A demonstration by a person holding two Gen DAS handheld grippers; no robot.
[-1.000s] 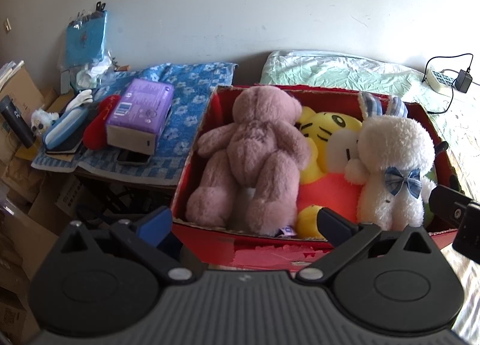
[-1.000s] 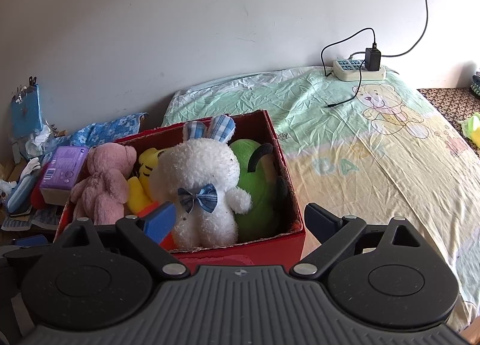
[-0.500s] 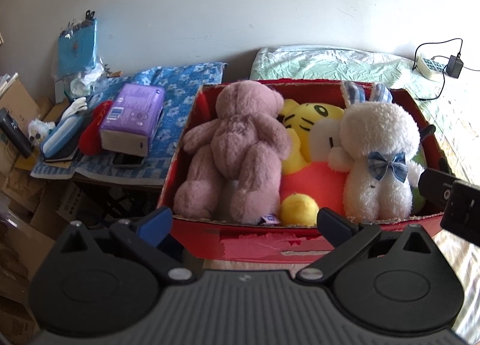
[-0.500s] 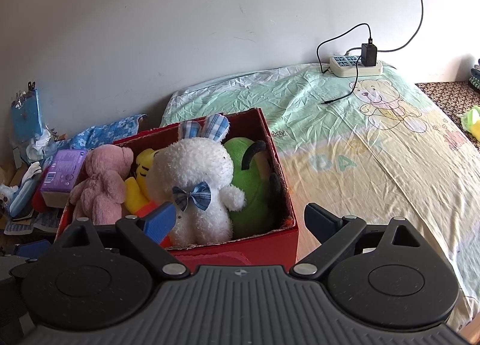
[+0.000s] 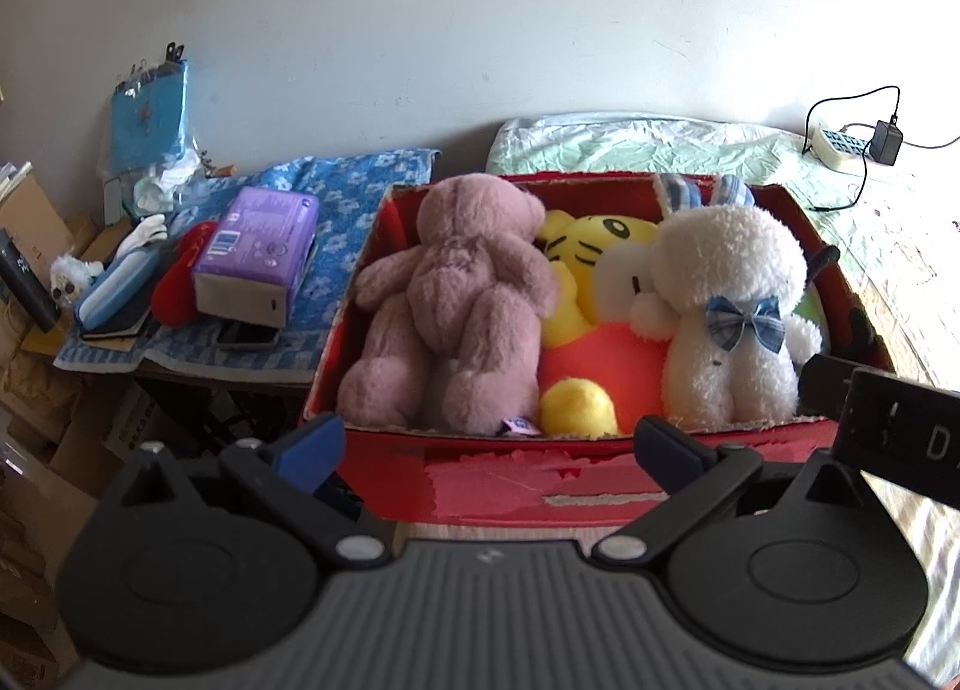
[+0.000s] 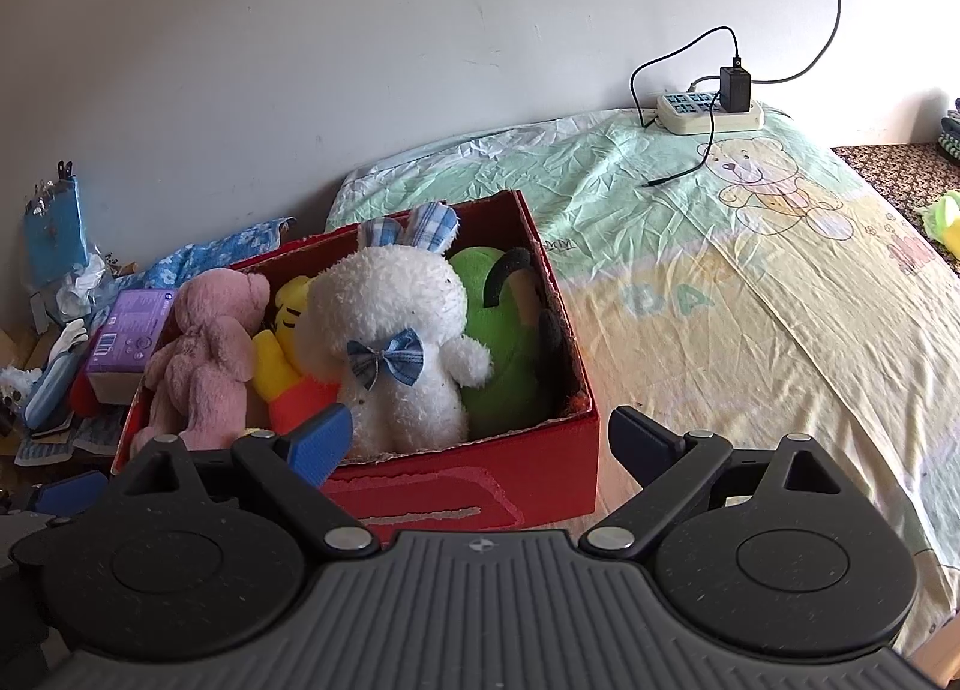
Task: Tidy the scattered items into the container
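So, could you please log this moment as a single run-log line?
left gripper: open, empty | right gripper: open, empty | red box: four plush toys inside

Both the left tool and right tool have drawn back, leaving the red box farther ahead of them.

I count four plush toys in one red box: one pink bear, one yellow tiger, one white rabbit, one green toy. One purple pack lies left.
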